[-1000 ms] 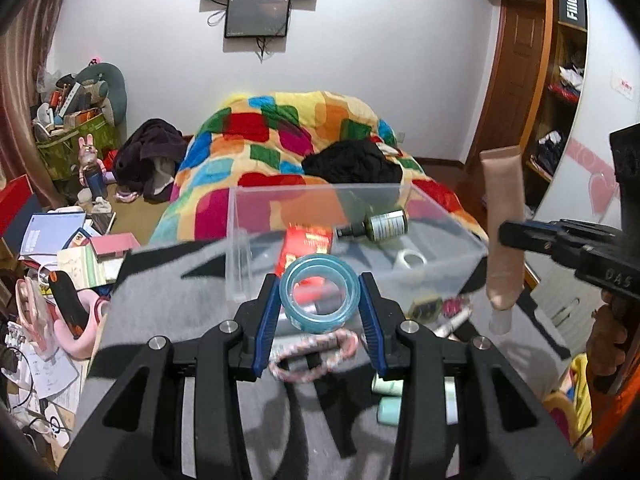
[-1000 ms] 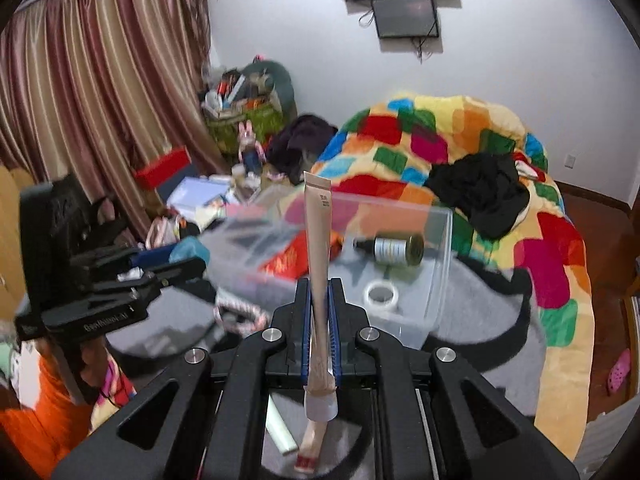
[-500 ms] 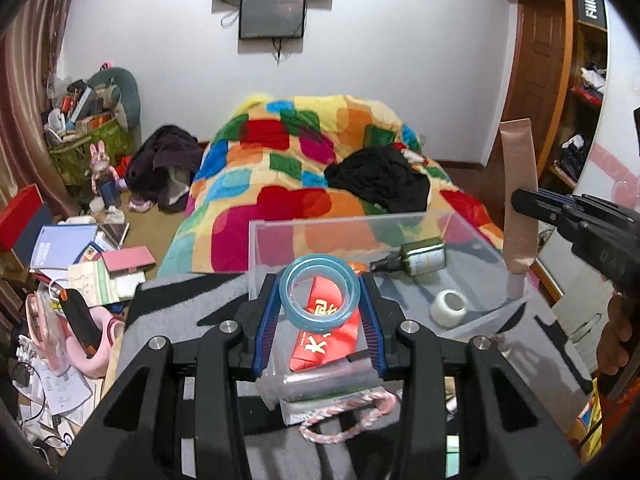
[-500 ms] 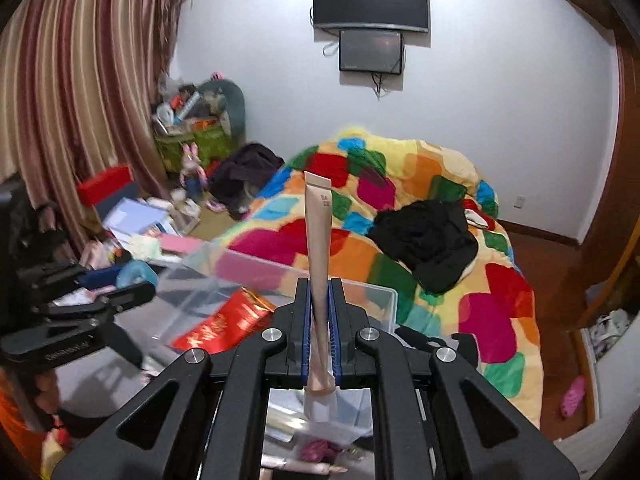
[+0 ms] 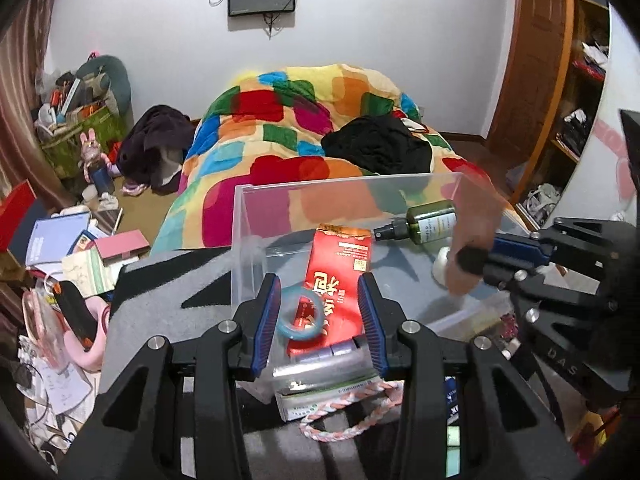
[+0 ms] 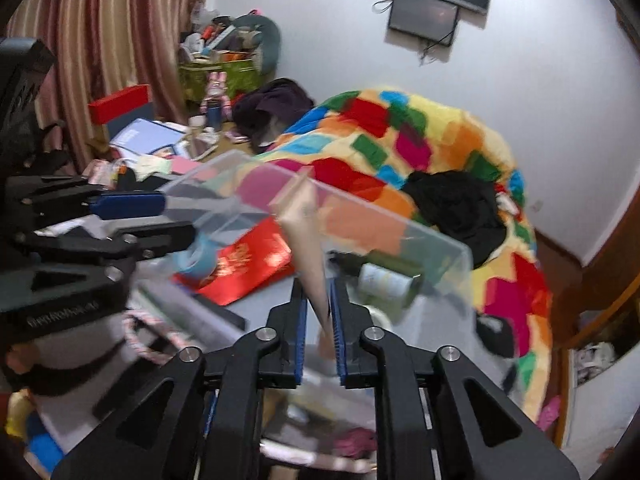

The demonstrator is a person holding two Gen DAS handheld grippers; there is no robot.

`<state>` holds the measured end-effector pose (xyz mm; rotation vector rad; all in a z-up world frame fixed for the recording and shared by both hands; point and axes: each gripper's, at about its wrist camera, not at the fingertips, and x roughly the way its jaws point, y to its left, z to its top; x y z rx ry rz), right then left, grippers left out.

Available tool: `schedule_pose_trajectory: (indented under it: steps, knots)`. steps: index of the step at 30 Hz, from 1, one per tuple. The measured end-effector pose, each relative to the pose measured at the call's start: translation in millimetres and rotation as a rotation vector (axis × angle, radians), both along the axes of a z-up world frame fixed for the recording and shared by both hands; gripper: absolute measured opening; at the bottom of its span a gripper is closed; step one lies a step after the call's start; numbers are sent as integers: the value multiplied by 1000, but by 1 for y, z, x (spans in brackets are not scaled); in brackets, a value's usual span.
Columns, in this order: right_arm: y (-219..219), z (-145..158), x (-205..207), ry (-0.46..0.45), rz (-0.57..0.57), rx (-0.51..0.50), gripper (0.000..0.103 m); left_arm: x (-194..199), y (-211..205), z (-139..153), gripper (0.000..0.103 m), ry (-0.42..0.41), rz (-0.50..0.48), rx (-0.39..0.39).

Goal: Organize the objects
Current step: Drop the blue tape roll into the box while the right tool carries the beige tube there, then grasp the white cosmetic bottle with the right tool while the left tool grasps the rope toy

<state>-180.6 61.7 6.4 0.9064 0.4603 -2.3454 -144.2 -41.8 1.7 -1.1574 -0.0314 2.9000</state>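
Observation:
A clear plastic bin (image 5: 248,216) stands on the grey table and holds a red packet (image 5: 336,268), a green spray bottle (image 5: 432,222) and a white tape roll. My left gripper (image 5: 320,312) is open above the bin's near edge; the blue tape ring (image 5: 298,318) lies loose between its fingers, apart from the right pad. My right gripper (image 6: 318,312) is over the bin with its jaws parted around a beige tube (image 6: 310,248), which tilts left inside the bin. The tube also shows blurred in the left wrist view (image 5: 476,248).
A pink-white braided cord (image 5: 352,412) and a green-white box (image 5: 320,396) lie on the table before the bin. A bed with a colourful quilt (image 5: 304,120) is behind. Clutter covers the floor at left (image 5: 60,248). A wooden shelf (image 5: 580,80) stands at right.
Both grippers moved down over the bin. The left jaws opened and let the blue ring drop low. The right jaws parted and the beige tube tipped from upright into the bin.

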Motion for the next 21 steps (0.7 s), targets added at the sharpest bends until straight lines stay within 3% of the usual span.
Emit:
schedule_pose_trajectory:
  steps: [6, 14, 16, 21]
  knots:
    - [13, 10, 12, -50, 33, -87, 32, 19, 2, 7, 55, 29, -11, 9]
    - [42, 16, 32, -85, 22, -163, 41, 51, 2, 2, 58, 29, -14, -25]
    - [51, 13, 38, -78, 5, -161, 46, 58, 1, -3, 58, 7, -18, -20]
    - [70, 3, 53, -87, -19, -157, 47, 65, -1, -24, 58, -55, -28, -21]
